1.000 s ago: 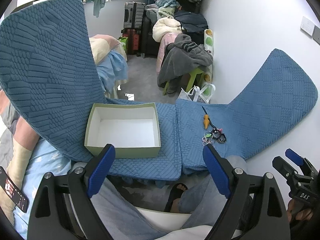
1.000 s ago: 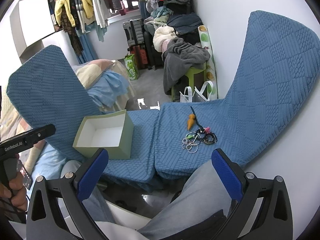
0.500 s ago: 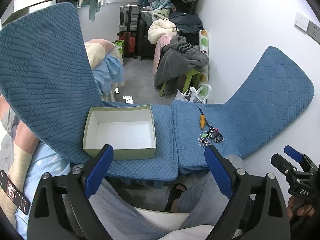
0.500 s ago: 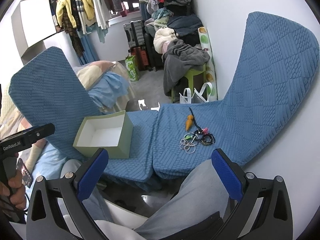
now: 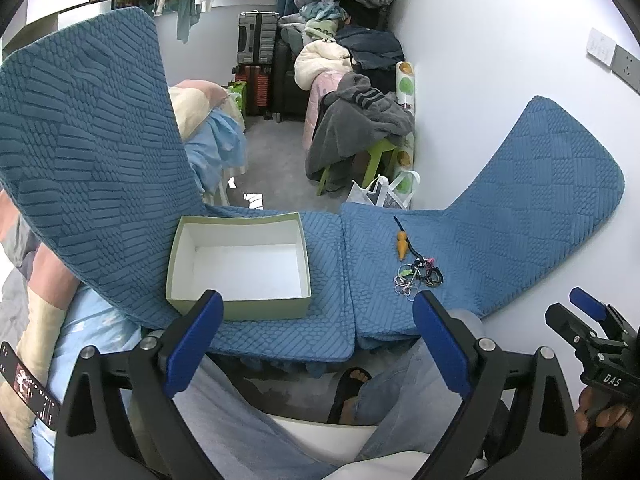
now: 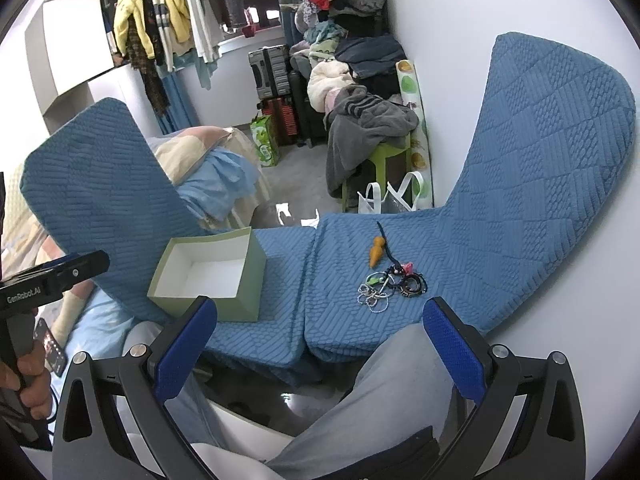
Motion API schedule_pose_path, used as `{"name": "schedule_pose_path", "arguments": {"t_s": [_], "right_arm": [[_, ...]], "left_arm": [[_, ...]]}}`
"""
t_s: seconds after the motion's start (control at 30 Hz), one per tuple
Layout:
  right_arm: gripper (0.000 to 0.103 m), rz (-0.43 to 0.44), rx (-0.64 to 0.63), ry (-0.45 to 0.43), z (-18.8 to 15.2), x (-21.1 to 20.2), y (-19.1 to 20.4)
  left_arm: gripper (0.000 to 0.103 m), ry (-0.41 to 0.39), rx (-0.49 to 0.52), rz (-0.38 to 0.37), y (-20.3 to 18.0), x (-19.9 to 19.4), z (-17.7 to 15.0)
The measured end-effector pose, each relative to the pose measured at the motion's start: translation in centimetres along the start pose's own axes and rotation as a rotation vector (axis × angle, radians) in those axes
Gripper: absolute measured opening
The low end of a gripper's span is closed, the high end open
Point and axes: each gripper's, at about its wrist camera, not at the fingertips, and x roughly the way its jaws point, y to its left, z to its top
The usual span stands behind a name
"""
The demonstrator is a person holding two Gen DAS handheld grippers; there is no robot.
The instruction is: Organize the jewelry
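A pale green open box (image 5: 240,264) (image 6: 208,276) with a white, empty inside sits on the blue quilted mat (image 5: 500,240) (image 6: 500,240). To its right lies a small heap of jewelry (image 5: 418,276) (image 6: 390,284): bead chains, dark rings and a pink piece. An orange carrot-shaped charm (image 5: 401,246) (image 6: 377,254) on a dark cord lies just behind the heap. My left gripper (image 5: 316,332) hangs short of the mat's near edge, its jaws opening wide with nothing between them. My right gripper (image 6: 320,340) is open and empty, also short of the near edge.
The mat's ends curl up at left and right. A white wall stands to the right. Beyond the mat are a stool with grey clothes (image 5: 356,132), suitcases (image 5: 256,40) and a bed (image 5: 208,128). A person's legs (image 5: 400,392) and sandalled foot (image 5: 352,384) lie below the grippers.
The left view has pulled back and risen slightly, showing more of the room, and its fingers stand a little wider apart. The right view has barely shifted.
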Motion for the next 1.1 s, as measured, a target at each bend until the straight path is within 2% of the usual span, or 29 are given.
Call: {"name": "schedule_pose_path", "arguments": {"t_s": [0.23, 0.6, 0.73, 0.9, 1.07, 1.1], "right_arm": [[0.103, -0.003, 0.012, -0.002, -0.3, 0.0, -0.5], [0.103, 0.003, 0.022, 0.009, -1.9, 2.3, -1.0], [0.103, -0.002, 0.037, -0.014, -2.2, 2.5, -1.7], [0.102, 0.019, 0.048, -0.024, -2.2, 3.0, -3.1], [0.087, 0.022, 0.057, -0.029, -2.2, 3.8, -4.9], [0.079, 0.018, 0.059, -0.027, -2.2, 4.2, -5.4]], "left_arm": [[0.096, -0.018, 0.002, 0.005, -0.1, 0.0, 0.0], [0.096, -0.014, 0.022, -0.001, -0.8, 1.4, -0.3], [0.096, -0.008, 0.039, -0.016, -1.7, 2.6, -0.4], [0.096, 0.013, 0.053, -0.071, -3.2, 4.7, -0.4], [0.095, 0.031, 0.069, -0.154, -5.0, 6.9, 0.1], [0.095, 0.034, 0.072, -0.17, -5.3, 7.4, 0.2]]}}
